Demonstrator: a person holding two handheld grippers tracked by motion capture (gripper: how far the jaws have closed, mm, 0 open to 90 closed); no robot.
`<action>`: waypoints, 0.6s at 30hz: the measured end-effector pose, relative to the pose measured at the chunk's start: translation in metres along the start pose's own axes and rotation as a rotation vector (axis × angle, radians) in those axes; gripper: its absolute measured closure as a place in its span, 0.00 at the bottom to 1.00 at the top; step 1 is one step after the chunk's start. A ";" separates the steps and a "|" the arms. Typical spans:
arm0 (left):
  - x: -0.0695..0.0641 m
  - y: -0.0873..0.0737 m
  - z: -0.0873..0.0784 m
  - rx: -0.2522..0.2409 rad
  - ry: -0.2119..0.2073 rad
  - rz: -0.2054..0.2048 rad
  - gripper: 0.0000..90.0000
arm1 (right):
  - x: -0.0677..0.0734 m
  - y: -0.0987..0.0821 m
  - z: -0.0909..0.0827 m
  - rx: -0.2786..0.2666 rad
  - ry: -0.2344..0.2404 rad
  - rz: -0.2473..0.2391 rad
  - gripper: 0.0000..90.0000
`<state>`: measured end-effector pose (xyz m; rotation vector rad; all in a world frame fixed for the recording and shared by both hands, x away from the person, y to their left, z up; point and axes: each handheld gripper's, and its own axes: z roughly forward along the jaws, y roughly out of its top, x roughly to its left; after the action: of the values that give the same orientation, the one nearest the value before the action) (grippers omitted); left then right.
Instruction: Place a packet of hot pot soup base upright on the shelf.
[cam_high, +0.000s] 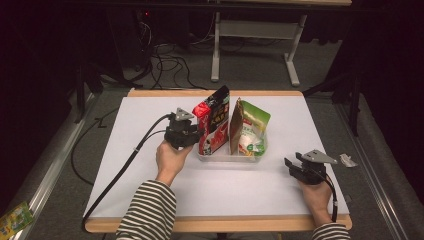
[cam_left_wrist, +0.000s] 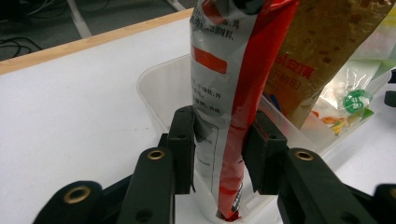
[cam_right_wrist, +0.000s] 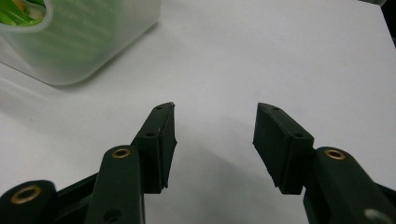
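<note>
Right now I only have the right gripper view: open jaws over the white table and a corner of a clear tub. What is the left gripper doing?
Observer: The left gripper is closed on a red pouch that stands upright in the clear tub, with a pad against each side.
Operator: Is anything else in that tub?
Observer: Yes, a brown pouch stands next to the red one, with a green and white packet beyond it.
Operator: Is anything loose near my side?
Observer: A small crumpled wrapper lies at the table's right edge, just right of your right gripper and apart from it.
</note>
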<state>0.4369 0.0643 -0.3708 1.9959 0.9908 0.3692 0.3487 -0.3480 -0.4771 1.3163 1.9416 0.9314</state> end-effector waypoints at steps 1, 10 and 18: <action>0.000 0.000 0.000 -0.002 -0.001 -0.002 0.74 | 0.000 0.000 0.000 0.001 0.000 0.004 0.55; -0.002 -0.002 -0.006 -0.031 0.004 0.025 0.69 | 0.000 0.001 0.001 0.010 0.006 0.007 0.55; 0.004 -0.003 -0.030 -0.084 0.012 0.043 0.63 | -0.001 0.001 0.001 0.012 0.007 0.025 0.55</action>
<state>0.4212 0.0853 -0.3561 1.9437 0.9259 0.4398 0.3498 -0.3489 -0.4769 1.3484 1.9435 0.9386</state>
